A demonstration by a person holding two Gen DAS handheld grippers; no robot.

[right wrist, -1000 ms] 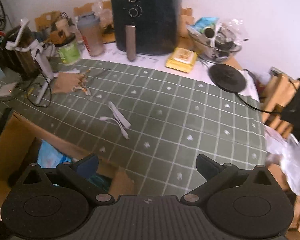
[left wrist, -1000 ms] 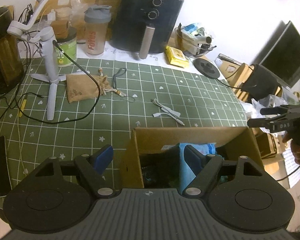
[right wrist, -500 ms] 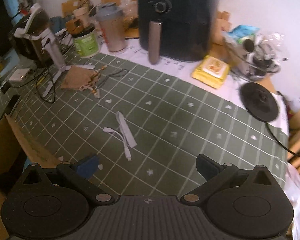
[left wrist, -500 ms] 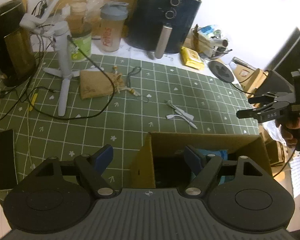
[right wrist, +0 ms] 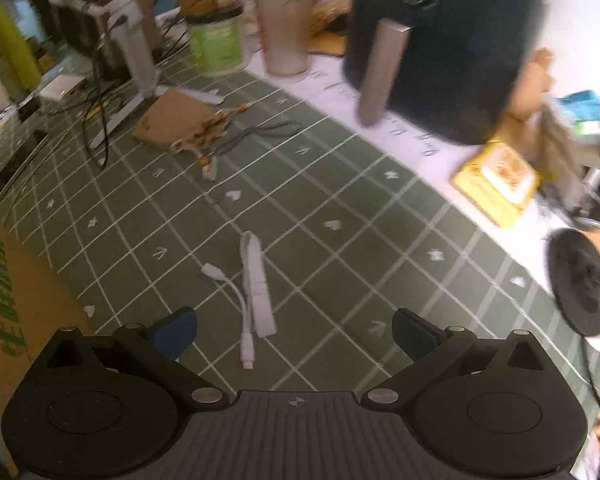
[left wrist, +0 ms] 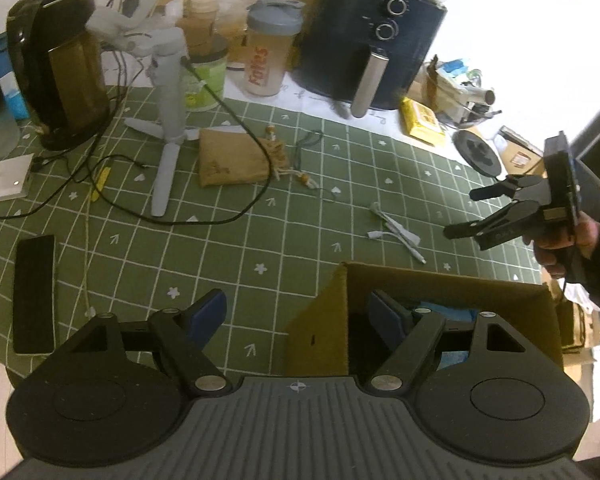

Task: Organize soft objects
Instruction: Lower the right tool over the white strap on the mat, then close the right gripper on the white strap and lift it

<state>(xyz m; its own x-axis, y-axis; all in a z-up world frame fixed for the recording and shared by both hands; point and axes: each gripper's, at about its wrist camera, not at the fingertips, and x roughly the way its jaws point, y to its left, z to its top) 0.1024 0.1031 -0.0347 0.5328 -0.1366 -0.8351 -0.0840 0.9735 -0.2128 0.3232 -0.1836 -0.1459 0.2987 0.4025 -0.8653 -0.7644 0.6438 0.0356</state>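
My left gripper (left wrist: 296,314) is open and hangs over the near left corner of a cardboard box (left wrist: 440,284). Its right finger is inside the box, where a blue soft thing (left wrist: 440,306) shows. My right gripper (right wrist: 296,328) is open and empty, low over the green checked cloth. A white cable and strap (right wrist: 252,292) lie just ahead of it, nearer its left finger. In the left wrist view the right gripper (left wrist: 462,214), held by a hand (left wrist: 560,240), hovers right of the cable (left wrist: 396,232). A brown drawstring pouch (left wrist: 232,156) (right wrist: 172,120) lies farther back.
A dark air fryer (left wrist: 364,40), shaker bottle (left wrist: 268,52), green jar (left wrist: 204,80) and kettle (left wrist: 56,68) line the back. A white tripod stand (left wrist: 168,92) with a black wire stands left. A black phone (left wrist: 34,292) lies near the front edge, a black disc (right wrist: 580,280) at right.
The right gripper has dropped and come in over the cloth toward the white cable, rolling as it went. The left gripper stayed over the box corner, tilting slightly.
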